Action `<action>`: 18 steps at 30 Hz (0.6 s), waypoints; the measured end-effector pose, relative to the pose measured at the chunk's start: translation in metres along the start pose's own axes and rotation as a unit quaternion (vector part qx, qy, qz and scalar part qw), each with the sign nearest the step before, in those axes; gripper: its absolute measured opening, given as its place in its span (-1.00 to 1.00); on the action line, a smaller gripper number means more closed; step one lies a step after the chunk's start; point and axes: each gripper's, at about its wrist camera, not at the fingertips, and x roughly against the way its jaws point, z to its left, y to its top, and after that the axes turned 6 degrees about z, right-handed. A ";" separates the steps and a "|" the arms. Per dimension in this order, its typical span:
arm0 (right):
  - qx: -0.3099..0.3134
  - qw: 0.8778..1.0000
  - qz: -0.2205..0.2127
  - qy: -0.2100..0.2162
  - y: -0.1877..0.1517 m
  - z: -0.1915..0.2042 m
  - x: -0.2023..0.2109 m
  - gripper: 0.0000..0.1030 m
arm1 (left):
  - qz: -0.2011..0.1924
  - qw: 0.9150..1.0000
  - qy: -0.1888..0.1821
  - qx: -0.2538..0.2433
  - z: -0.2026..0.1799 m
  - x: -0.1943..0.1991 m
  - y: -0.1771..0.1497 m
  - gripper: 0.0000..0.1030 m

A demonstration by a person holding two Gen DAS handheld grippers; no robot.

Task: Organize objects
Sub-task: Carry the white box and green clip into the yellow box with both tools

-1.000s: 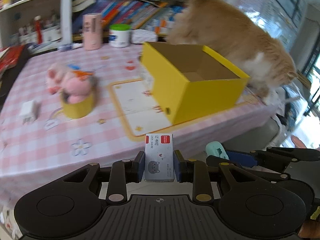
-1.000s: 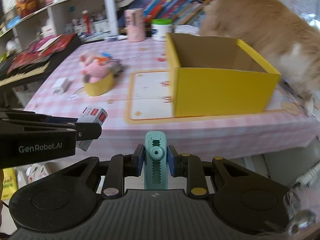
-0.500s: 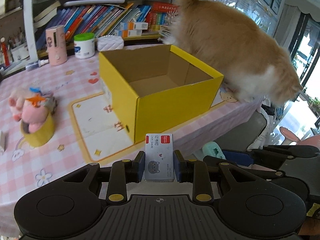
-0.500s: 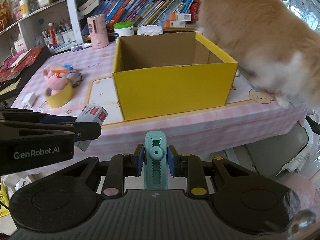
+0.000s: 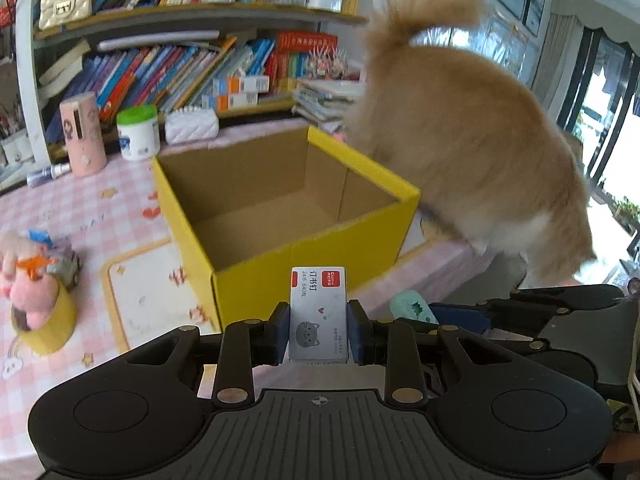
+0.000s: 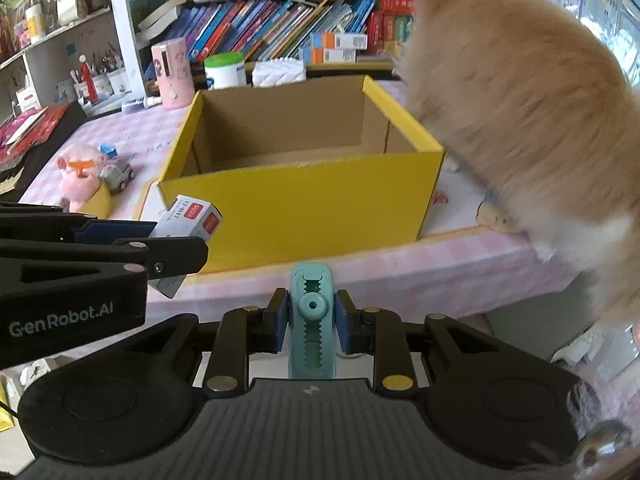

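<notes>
Left wrist view: the left tongs (image 5: 318, 330) are clamped on a staple box (image 5: 318, 312), held just short of the open yellow box (image 5: 304, 256) on the bench (image 5: 100, 216).

Right wrist view: the right tongs (image 6: 310, 322) are closed around a teal clip (image 6: 311, 320), also short of the box. A cat (image 6: 520, 112) crowds the right side. Carrying step, I'd say; next comes a lift over the rim and a release.

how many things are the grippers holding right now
2. A small white and red staple box sits clamped in the left gripper; a teal plastic clip is clamped in the right gripper. Both are short of the open yellow cardboard box.
</notes>
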 end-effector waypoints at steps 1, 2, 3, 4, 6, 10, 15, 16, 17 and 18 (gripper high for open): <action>0.003 1.000 -0.006 -0.002 0.003 -0.003 0.001 -0.55 | -0.006 1.000 0.001 0.000 -0.001 0.000 0.003 -0.46; 0.006 1.000 -0.012 -0.003 0.006 -0.005 0.001 -0.55 | -0.014 1.000 0.004 0.000 -0.002 0.001 0.007 -0.46; 0.009 1.000 -0.020 -0.003 0.010 -0.008 0.002 -0.55 | -0.023 1.000 0.008 -0.001 -0.003 0.001 0.012 -0.46; 0.012 1.000 -0.027 -0.003 0.015 -0.010 0.003 -0.55 | -0.030 0.999 0.012 -0.002 -0.004 0.002 0.016 -0.46; 0.019 0.999 -0.044 -0.001 0.025 -0.015 0.005 -0.55 | -0.044 0.999 0.021 -0.003 -0.006 0.001 0.026 -0.46; 0.035 0.996 -0.081 0.006 0.052 -0.025 0.006 -0.55 | -0.067 0.997 0.041 0.000 -0.007 -0.005 0.047 -0.46; 0.065 0.992 -0.111 0.019 0.089 -0.036 -0.005 -0.55 | -0.065 0.995 0.076 0.014 -0.005 -0.024 0.067 -0.46; 0.070 0.991 -0.112 0.022 0.095 -0.038 -0.010 -0.55 | -0.060 0.995 0.083 0.019 -0.004 -0.027 0.068 -0.46; 0.076 0.990 -0.112 0.025 0.102 -0.040 -0.016 -0.55 | -0.055 0.994 0.088 0.024 -0.003 -0.031 0.070 -0.46; 0.081 0.990 -0.111 0.028 0.107 -0.042 -0.021 -0.55 | -0.050 0.994 0.094 0.027 -0.002 -0.037 0.073 -0.46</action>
